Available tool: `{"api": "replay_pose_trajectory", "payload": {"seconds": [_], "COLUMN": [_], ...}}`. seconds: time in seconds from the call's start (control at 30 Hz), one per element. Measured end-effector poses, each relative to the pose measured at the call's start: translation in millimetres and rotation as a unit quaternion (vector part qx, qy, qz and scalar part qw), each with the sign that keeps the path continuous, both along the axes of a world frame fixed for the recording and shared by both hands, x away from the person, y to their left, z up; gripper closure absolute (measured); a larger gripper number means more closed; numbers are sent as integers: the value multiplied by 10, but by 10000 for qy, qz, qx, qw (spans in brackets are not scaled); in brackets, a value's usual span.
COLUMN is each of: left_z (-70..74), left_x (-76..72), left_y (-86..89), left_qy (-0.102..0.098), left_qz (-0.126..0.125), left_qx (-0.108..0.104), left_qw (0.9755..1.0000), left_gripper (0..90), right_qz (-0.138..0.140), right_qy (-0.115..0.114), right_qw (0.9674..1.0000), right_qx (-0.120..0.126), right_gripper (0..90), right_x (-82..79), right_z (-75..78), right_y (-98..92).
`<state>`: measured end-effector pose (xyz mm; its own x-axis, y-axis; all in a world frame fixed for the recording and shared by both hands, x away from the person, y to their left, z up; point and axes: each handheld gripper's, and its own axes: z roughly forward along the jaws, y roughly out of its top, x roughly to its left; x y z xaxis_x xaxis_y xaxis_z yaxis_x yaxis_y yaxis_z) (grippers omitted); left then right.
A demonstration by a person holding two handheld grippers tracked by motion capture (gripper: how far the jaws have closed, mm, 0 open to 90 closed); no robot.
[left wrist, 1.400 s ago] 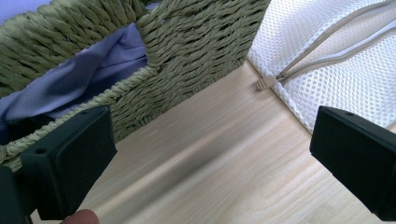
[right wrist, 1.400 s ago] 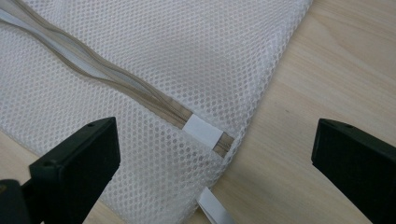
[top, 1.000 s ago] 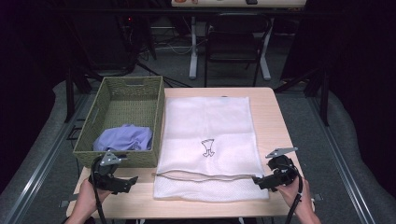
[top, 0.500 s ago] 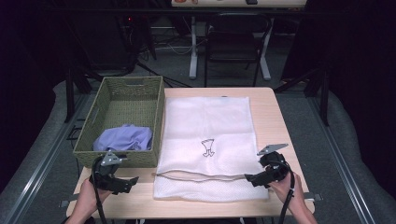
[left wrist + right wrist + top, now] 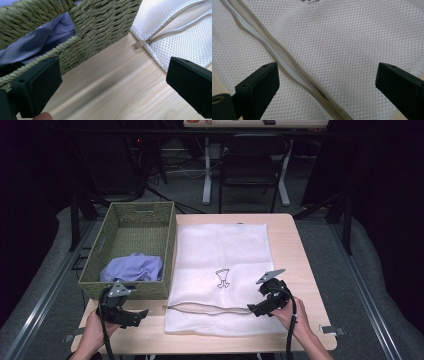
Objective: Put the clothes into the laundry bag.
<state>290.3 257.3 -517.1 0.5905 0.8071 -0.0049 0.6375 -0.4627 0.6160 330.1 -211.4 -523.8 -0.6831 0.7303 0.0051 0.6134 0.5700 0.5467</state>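
The white mesh laundry bag lies flat in the middle of the table, its zipper running across the near end. There is a small black printed emblem at the bag's centre, too small to read any writing in it. In the right gripper view the zipper crosses diagonally between the jaws, its two tapes slightly parted and wavy, and the bottom of that black print is cut off at the top edge.

The right gripper sits over the bag's near right part, at the right end of the zipper. Its fingers stand wide apart with mesh beneath them, clamped on nothing; whether they touch the mesh I cannot tell.

Over at the near left, the left gripper is just off the bag, above bare table in front of the green woven basket. Its fingers are also spread wide, holding nothing. The left gripper view catches the zipper pull at the bag's left corner, lying on the wood just beside the basket.

Inside the basket a lavender cloth is bunched at the near end, partly hidden by the wall.
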Motion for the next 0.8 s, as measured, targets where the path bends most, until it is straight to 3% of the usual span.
{"api": "replay_pose_trajectory", "payload": {"seconds": [0.3, 0.4, 0.8], "left_z": [4, 3, -3], "left_x": [0, 0, 2], "left_y": [-3, -3, -6], "left_qy": [69, 79, 67], "left_qz": [-16, -16, -27], "left_qx": [8, 2, -2], "left_qw": [10000, 10000, 10000], "left_gripper": [1, 1, 1], "right_qz": [267, 515, 849], "right_qy": [127, 171, 325], "right_qw": [9993, 9978, 9941], "right_qx": [-233, -384, -588], "right_gripper": [126, 162, 289], "right_x": [86, 149, 218], "right_z": [-95, -166, -304], "right_y": [254, 386, 594]}}
